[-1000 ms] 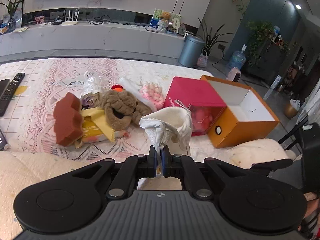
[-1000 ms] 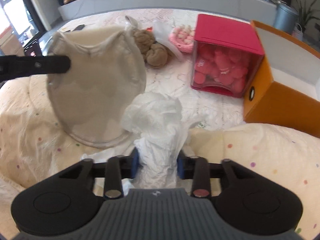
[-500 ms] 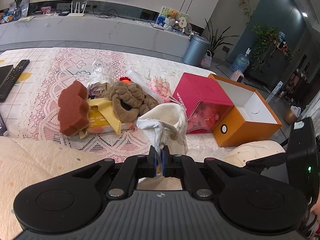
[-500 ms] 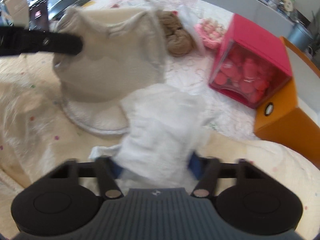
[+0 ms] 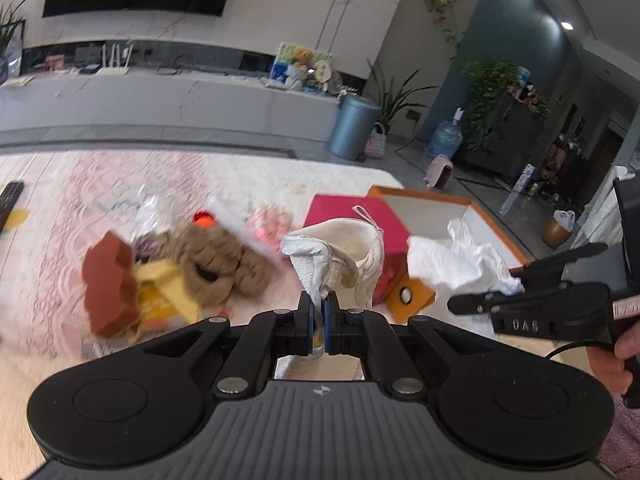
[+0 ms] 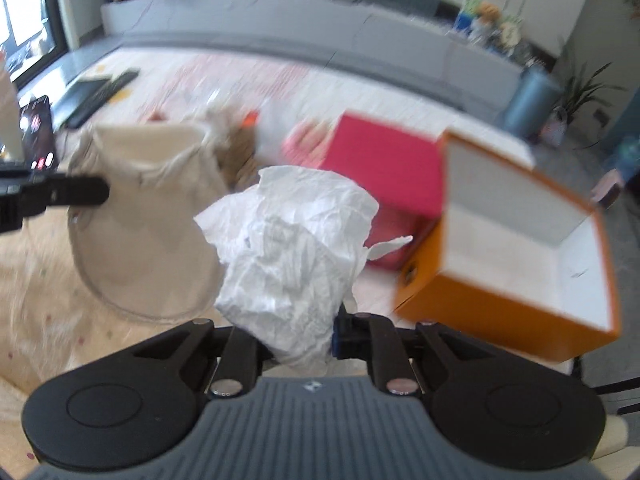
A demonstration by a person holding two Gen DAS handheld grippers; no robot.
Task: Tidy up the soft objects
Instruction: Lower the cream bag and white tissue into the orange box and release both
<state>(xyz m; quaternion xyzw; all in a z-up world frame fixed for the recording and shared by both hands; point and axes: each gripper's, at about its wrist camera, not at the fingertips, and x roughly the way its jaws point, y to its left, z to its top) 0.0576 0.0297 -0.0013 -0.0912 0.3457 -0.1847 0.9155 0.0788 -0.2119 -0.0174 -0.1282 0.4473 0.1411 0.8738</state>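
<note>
My left gripper point(image 5: 318, 304) is shut on the rim of a cream cloth pouch point(image 5: 352, 248), which hangs open-mouthed above the bedding. In the right wrist view the pouch point(image 6: 152, 208) hangs at the left from the left gripper's black fingers point(image 6: 72, 194). The jaws of my right gripper point(image 6: 298, 340) are closing, with a crumpled white plastic wad point(image 6: 292, 240) squeezed between the pads and raised off the surface. From the left wrist view, that wad point(image 5: 460, 260) is held up just right of the pouch. An open orange box point(image 6: 520, 240) stands to the right.
A red box point(image 5: 352, 208) sits beside the orange box point(image 5: 468, 216). Left of the pouch lies a pile: a brown plush point(image 5: 216, 260), a rust-brown foam piece point(image 5: 108, 280), a yellow packet point(image 5: 160, 300) and a pink soft item point(image 5: 268, 224). A remote point(image 5: 10, 196) lies far left.
My right gripper has closed on the white wad and lifted it off the cream bedding. My left gripper has risen with the pouch. Both views are blurred by the motion.
</note>
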